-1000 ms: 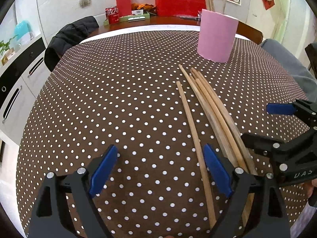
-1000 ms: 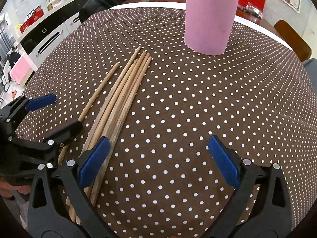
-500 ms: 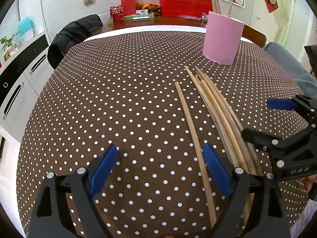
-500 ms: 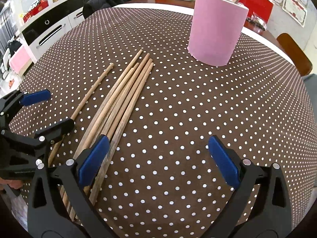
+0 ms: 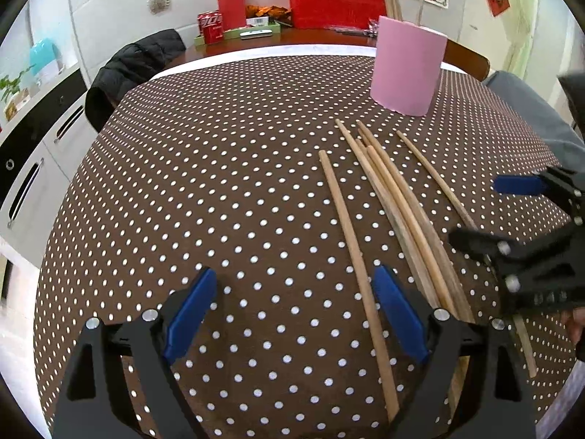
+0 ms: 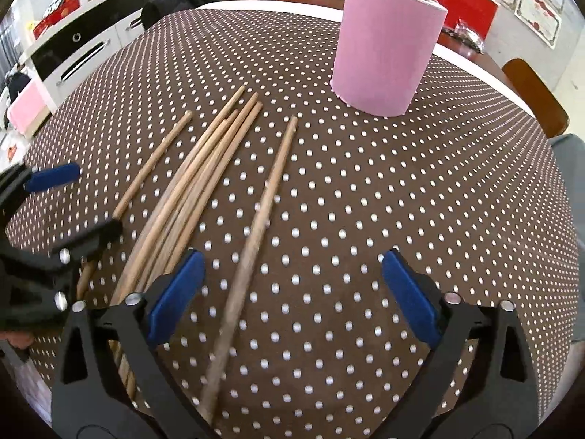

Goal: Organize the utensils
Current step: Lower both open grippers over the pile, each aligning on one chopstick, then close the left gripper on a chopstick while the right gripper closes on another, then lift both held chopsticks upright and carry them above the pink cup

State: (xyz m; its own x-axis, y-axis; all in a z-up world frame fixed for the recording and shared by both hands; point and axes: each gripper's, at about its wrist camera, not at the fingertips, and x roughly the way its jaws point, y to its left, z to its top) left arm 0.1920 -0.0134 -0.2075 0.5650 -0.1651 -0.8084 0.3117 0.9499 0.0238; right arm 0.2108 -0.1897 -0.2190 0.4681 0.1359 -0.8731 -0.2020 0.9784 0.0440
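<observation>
Chopsticks lie loose on the polka-dot surface [image 5: 219,183] in front of the pink holder [image 6: 387,47], which stands upright at the far side w/ several sticks already in it. Main change vs. a sec ago: one chopstick [image 6: 263,201] now sits apart from the bundle [image 6: 204,179], angled to the right of it and running back between the right hand-held gripper's [image 6: 292,296] fingers; before, it lay tight w/ the rest. Its near end looks blurred. That gripper's jaws are closing, stick between them, pads not on it yet. A separate single stick [image 6: 153,168] stays left of the bundle, same as before. In the left wrist view the split-off stick [image 5: 435,179] shows to the right of the bundle [image 5: 398,216], its near part hidden behind the right gripper [image 5: 486,216]. Left hand-held gripper [image 5: 292,311] is wide apart, holding nothing, hovering over the cloth as before; the single stick [image 5: 351,248] passes just inside its right finger.
</observation>
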